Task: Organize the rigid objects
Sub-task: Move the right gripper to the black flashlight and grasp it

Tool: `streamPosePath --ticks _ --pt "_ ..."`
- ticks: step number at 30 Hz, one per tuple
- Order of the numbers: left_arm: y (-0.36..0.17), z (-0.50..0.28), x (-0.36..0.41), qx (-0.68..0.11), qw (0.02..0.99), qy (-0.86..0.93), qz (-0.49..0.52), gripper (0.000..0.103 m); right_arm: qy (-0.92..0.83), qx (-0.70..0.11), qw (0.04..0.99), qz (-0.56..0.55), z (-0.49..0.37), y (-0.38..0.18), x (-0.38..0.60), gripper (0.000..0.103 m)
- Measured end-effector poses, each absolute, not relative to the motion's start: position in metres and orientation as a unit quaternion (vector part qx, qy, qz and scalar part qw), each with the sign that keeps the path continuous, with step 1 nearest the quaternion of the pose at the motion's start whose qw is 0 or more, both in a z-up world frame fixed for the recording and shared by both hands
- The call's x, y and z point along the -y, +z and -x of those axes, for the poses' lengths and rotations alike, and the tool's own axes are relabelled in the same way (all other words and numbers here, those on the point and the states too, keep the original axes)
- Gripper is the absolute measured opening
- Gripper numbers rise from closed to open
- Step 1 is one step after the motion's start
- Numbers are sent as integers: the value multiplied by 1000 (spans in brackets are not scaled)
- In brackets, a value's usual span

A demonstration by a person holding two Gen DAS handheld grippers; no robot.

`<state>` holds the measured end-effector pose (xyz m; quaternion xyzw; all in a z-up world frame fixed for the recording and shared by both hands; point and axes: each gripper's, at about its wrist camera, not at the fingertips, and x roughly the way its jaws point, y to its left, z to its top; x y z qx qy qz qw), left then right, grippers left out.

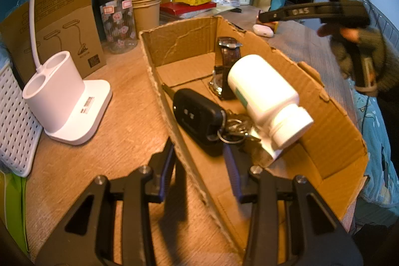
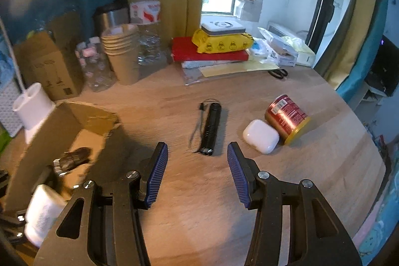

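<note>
Lying at twelve o'clock of the wide-spread right gripper (image 2: 197, 167), the black flashlight (image 2: 211, 127) is seen; left gripper (image 1: 199, 163) likewise spread, empty.

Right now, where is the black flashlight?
In the right wrist view, the black flashlight lies on the wooden table, outside the cardboard box, left of the white earbud case.

Flashlight (image 2: 211, 128) motion-blurred; white bottle (image 2: 42, 212) blurred, part-hidden behind right gripper's (image 2: 197, 172) frame.
</note>
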<state>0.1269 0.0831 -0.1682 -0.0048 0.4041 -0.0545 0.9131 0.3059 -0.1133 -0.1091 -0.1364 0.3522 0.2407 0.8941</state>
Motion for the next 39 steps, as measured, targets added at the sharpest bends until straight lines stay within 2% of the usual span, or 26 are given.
streamPosePath --ticks 18,30,37,39 --pt "-169 -127 -83 -404 913 -55 5 40 226 -394 878 154 -380 -146 92 52" --pt "-169 -127 -83 -404 913 -54 5 40 219 -409 871 163 -401 -165 82 45" --pt "-169 -127 -83 -404 913 -54 5 40 217 -405 870 180 -405 -164 72 26" --pt "-169 -127 -84 -404 913 -54 4 40 216 -401 870 188 -404 -165 70 24"
